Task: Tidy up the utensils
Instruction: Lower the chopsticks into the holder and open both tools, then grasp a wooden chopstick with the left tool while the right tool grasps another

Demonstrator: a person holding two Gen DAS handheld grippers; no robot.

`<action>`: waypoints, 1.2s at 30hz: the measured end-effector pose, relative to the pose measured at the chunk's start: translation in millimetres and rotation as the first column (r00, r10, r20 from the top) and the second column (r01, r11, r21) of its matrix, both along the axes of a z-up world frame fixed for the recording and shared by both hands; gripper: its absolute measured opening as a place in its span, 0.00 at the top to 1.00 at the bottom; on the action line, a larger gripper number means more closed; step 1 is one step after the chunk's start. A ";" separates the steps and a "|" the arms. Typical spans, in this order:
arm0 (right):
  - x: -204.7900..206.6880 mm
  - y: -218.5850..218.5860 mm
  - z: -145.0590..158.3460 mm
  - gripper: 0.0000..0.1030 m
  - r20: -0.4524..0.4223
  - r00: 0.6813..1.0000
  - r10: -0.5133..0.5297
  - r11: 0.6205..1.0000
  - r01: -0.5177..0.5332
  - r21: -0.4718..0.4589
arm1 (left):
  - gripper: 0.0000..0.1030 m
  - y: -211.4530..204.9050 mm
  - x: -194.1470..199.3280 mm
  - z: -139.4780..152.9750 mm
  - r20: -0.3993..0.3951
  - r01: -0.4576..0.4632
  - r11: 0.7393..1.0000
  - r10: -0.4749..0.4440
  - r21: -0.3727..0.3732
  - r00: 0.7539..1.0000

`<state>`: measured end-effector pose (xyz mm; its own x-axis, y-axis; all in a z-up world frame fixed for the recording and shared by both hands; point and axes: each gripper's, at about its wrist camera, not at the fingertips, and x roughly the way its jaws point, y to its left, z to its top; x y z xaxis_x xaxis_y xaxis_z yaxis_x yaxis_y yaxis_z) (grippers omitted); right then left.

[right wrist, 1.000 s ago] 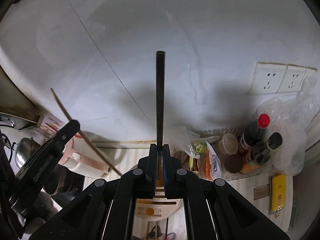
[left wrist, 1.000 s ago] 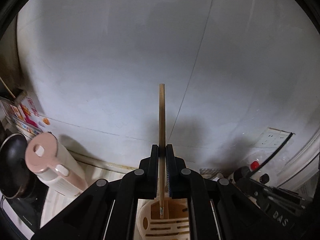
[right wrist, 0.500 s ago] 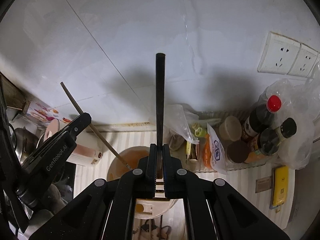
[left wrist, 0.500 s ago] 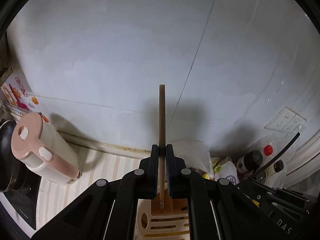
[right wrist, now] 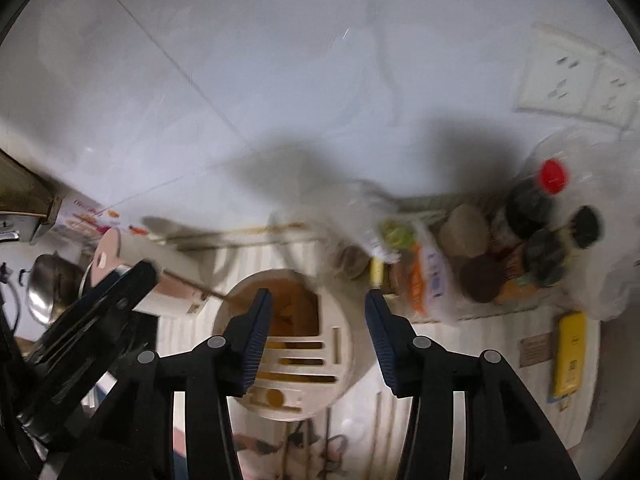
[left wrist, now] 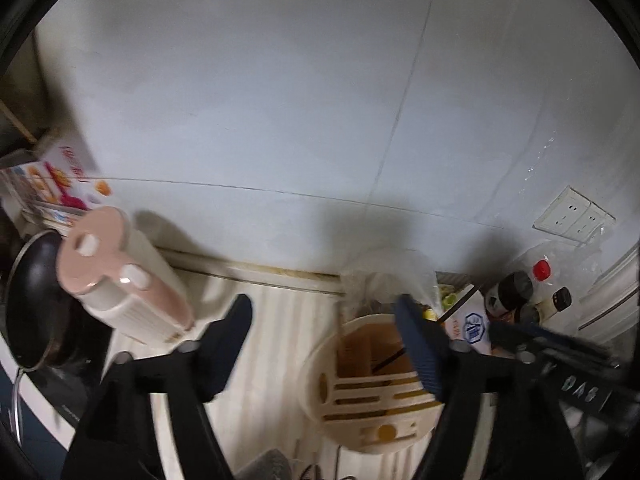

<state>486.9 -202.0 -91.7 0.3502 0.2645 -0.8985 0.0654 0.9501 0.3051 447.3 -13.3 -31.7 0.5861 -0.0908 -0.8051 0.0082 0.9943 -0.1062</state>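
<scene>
Jaws of the left gripper (left wrist: 326, 320) stand wide apart and are opening, with nothing clamped between them. Below them and toward the right finger sits the round cream utensil holder (left wrist: 372, 384) on the striped worktop (left wrist: 276, 320); that right finger overlaps the holder's rim, while the left finger hangs over bare worktop beside the pink-lidded kettle (left wrist: 120, 276). A dark chopstick (left wrist: 390, 360) leans inside the holder's open brown compartment, clear of both pads. A black pan (left wrist: 32, 300) lies at the far left.

In the right wrist view the right gripper (right wrist: 316, 312) also has its jaws apart and opening, empty. The same holder (right wrist: 344, 344) lies directly between and under the two fingers, its open compartment nearer the left pad and its slotted part lower. A thin wooden chopstick (right wrist: 192, 285) slants out of the compartment's left edge toward the kettle (right wrist: 108, 256), touching neither pad. The left gripper's dark body (right wrist: 92, 320) shows at the left. Sauce bottles (right wrist: 532, 204), packets and a yellow object (right wrist: 570, 356) crowd the right side near the wall sockets (right wrist: 576, 84)
</scene>
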 end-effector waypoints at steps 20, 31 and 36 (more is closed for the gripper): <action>-131.2 -8.2 -72.8 0.05 0.077 0.994 -0.079 0.979 0.092 -0.183 | 0.00 23.1 -110.8 -111.2 -0.109 -0.068 0.979 0.091 0.194 0.990; -167.9 -15.5 -197.8 0.79 -0.221 0.974 -0.052 0.996 0.035 -0.079 | 0.37 23.5 -144.0 -270.1 -0.501 0.045 0.984 0.047 0.170 0.864; -172.4 -17.0 -229.6 0.79 -0.300 0.953 -0.038 0.993 0.002 -0.118 | 0.40 22.9 -145.8 -293.8 -0.535 0.077 0.980 0.034 0.183 0.844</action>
